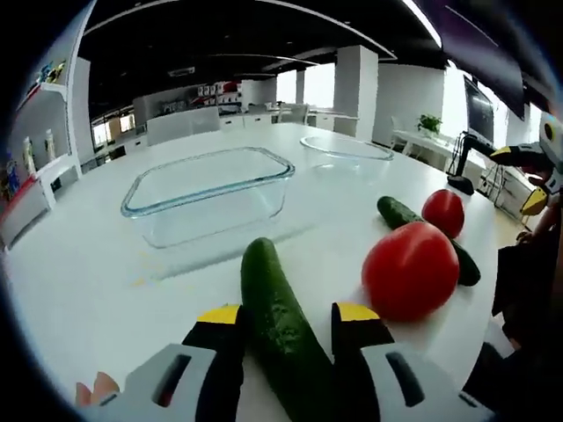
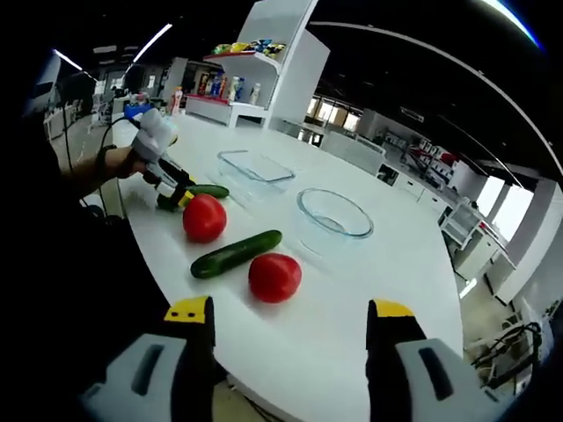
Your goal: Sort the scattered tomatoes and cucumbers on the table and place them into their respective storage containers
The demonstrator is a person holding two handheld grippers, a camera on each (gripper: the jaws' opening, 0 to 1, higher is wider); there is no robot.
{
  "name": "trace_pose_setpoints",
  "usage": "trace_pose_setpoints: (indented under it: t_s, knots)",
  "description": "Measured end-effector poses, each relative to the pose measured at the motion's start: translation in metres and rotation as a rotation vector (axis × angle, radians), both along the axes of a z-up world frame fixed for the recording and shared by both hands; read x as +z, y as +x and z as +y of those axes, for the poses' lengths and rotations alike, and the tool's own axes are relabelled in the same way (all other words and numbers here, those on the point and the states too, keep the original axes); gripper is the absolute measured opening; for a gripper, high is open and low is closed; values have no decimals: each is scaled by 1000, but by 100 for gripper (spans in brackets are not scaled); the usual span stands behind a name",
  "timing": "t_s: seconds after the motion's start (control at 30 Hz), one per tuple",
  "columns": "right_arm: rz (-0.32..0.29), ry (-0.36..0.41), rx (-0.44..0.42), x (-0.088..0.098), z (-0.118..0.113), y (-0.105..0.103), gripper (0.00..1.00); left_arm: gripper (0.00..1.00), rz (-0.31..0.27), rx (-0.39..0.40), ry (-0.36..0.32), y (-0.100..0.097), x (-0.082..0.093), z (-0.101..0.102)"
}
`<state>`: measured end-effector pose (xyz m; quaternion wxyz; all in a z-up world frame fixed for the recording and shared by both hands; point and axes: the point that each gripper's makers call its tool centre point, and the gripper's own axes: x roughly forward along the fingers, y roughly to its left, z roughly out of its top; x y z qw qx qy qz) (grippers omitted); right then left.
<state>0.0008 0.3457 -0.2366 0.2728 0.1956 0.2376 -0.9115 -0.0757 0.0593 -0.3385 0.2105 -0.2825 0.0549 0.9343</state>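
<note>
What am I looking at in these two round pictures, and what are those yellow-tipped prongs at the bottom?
Those prongs are tongs: a person holds one in each hand, and a camera rides on each.

In the left gripper view, the left tongs straddle a cucumber on the white table. Ahead stand a rectangular glass dish and a round glass bowl, both empty.

In the right gripper view, the right tongs are open and hold nothing. Beyond them lie a second cucumber and two tomatoes, with the left tongs farther off.
</note>
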Motion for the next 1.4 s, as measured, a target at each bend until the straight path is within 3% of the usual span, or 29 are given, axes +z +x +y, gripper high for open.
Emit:
trace_pose_setpoints:
  t_s: [0.17,0.37,0.6,0.77,0.93,1.07,1.23,1.4]
  knots:
    - [1,-3,-11,0,2,-1,67,36,-21,-42,-26,1,-1,-1]
    - [2,5,-10,1,3,0,66,26,-80,-258,-18,8,-1,3]
    - [4,8,-21,3,5,-1,66,26,-104,-454,-142,10,-4,5]
    - [1,21,-34,2,4,-4,66,25,-103,-437,-158,-10,-4,-9]
    - [-10,35,-39,-1,3,-7,66,25,-84,-452,-159,-8,-4,-6]
    - [-5,30,-29,2,0,-8,66,25,47,-441,-205,-16,1,-6]
    - [-7,35,-31,1,3,-8,66,25,58,-442,-229,-14,1,-5]
    - [6,22,-38,2,6,-8,65,24,60,-460,-210,-15,0,-3]
